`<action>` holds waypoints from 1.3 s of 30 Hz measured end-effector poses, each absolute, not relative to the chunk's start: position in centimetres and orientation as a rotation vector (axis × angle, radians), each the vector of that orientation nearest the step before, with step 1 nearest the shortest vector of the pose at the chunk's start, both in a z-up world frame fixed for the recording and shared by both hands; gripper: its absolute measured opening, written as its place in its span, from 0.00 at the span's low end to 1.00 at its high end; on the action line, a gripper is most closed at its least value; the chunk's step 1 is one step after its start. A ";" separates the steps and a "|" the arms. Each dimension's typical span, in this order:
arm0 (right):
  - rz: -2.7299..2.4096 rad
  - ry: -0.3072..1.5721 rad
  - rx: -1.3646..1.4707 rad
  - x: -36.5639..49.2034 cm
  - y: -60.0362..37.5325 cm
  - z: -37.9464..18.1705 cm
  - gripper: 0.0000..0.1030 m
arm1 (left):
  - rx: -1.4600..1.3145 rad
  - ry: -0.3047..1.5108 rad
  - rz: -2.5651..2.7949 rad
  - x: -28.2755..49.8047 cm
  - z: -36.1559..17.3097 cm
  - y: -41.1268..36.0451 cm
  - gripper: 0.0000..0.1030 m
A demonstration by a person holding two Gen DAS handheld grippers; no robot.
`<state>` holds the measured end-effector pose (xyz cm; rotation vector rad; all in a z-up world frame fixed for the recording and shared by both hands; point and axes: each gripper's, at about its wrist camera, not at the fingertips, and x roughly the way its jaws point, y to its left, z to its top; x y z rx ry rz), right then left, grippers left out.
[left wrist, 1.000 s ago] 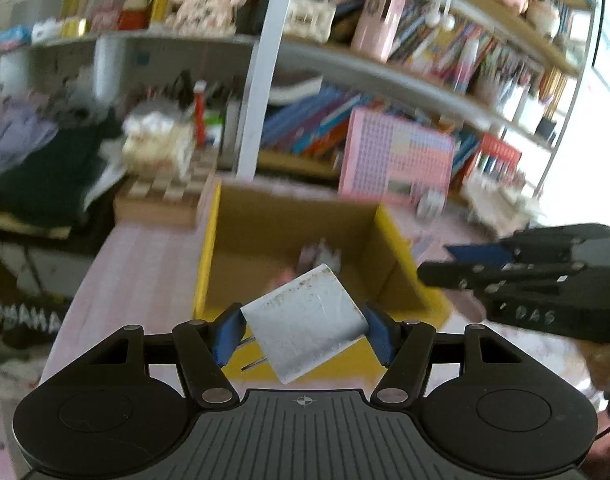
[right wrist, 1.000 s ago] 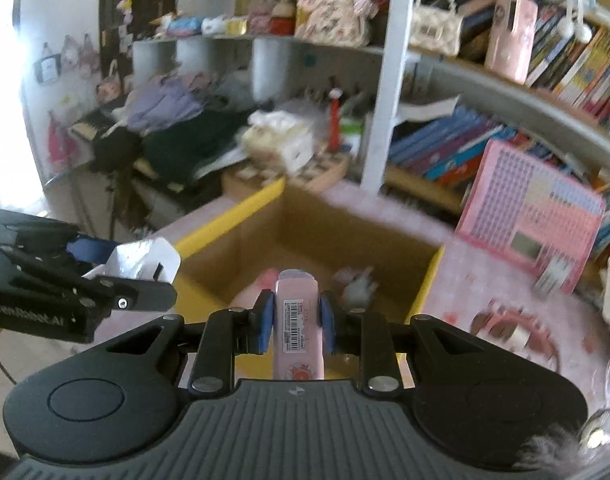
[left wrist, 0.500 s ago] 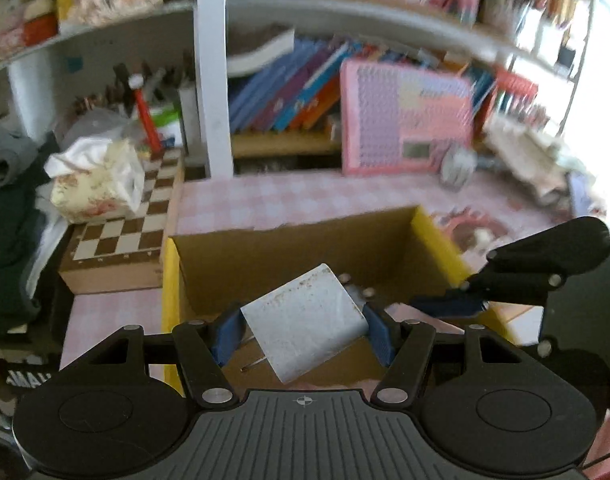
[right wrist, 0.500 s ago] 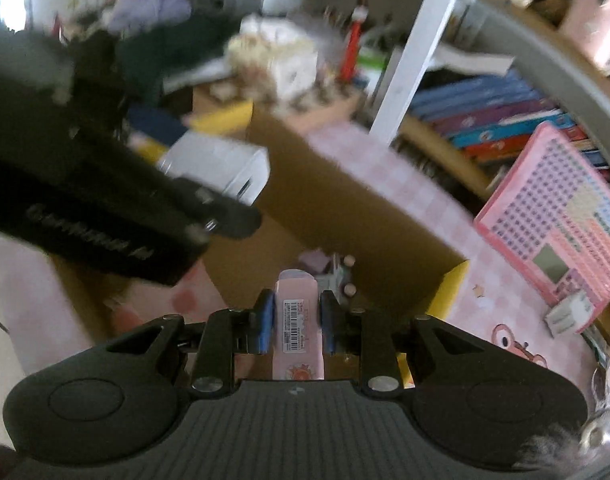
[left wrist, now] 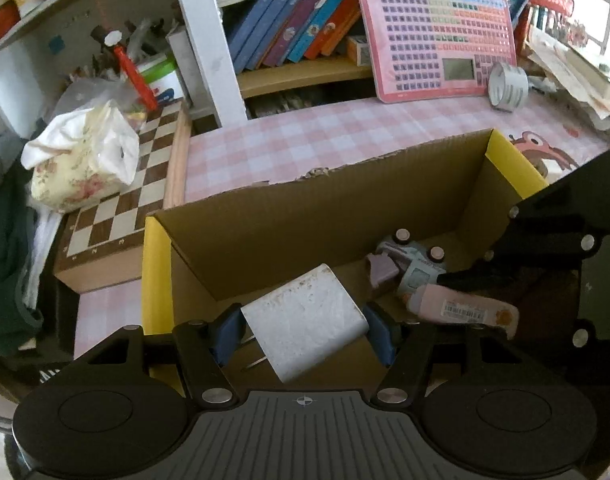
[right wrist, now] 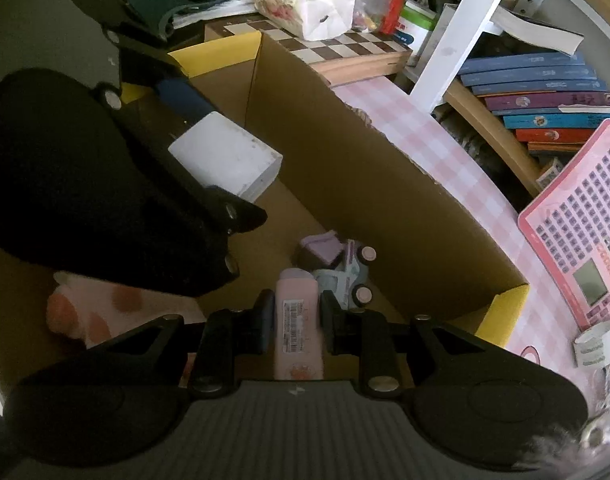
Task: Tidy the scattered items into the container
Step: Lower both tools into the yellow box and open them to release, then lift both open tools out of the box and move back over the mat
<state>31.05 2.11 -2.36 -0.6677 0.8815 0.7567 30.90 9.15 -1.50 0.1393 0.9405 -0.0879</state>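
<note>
An open cardboard box [left wrist: 325,204] with yellow flaps stands on the pink checked table. My left gripper [left wrist: 303,330] is shut on a white plug adapter [left wrist: 305,320], held tilted over the box's near left part; the same white plug adapter [right wrist: 229,162] shows in the right wrist view. My right gripper [right wrist: 295,320] is shut on a pink bottle [right wrist: 299,322] with a barcode label, low inside the box [right wrist: 385,168]. That pink bottle [left wrist: 461,308] and the right gripper's dark body appear at the right of the left wrist view. A small toy car [right wrist: 347,274] lies on the box floor.
A pink spotted soft item [right wrist: 89,308] lies in the box's near corner. A chessboard [left wrist: 141,184] with a tissue pack [left wrist: 81,156] sits left of the box. Behind stand a pink toy keyboard [left wrist: 437,36], a tape roll [left wrist: 507,86], a white shelf post [left wrist: 205,36] and books.
Both grippers have come forward and down over the box, tilting steeply into it. The box now fills both views. Each keeps its grip on its item.
</note>
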 end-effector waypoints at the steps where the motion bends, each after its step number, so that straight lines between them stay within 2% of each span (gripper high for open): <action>1: 0.760 0.882 -0.667 31.1 2.2 -2.4 0.23 | 0.146 0.941 -0.089 30.9 -1.5 9.0 0.63; 3: 0.765 0.882 -0.666 31.1 2.3 -2.4 0.24 | 0.148 0.942 -0.096 31.0 -1.5 8.9 0.64; 4: 0.765 0.876 -0.667 31.1 2.3 -2.3 0.26 | 0.151 0.938 -0.100 30.9 -1.4 8.9 0.64; 5: 0.762 0.868 -0.670 31.0 2.4 -2.2 0.33 | 0.159 0.931 -0.102 30.9 -1.2 8.8 0.67; 6: 0.759 0.858 -0.672 30.9 2.4 -2.0 0.36 | 0.171 0.920 -0.093 30.7 -0.9 8.7 0.71; 11: 0.749 0.832 -0.652 30.2 1.9 -0.6 0.38 | 0.206 0.843 -0.092 29.3 0.9 8.8 0.76; 15: 0.724 0.776 -0.611 29.1 1.0 1.6 0.44 | 0.196 0.758 -0.099 27.4 3.0 9.0 0.78; 18: 0.710 0.731 -0.575 27.9 0.1 3.4 0.45 | 0.188 0.682 -0.111 25.5 4.9 9.1 0.82; 23: 0.660 0.627 -0.499 24.6 -2.0 6.8 0.46 | 0.152 0.595 -0.134 21.4 7.8 9.4 0.85; 27: 0.630 0.573 -0.441 21.1 -4.1 8.8 0.51 | 0.118 0.554 -0.139 17.6 9.1 10.0 0.87; 32: 0.603 0.587 -0.349 16.7 -6.5 9.1 0.51 | 0.005 0.558 -0.104 12.4 8.4 11.1 0.90; 39: 0.588 0.741 -0.275 12.1 -7.5 4.9 0.51 | 0.004 0.696 -0.071 7.2 3.6 11.0 0.90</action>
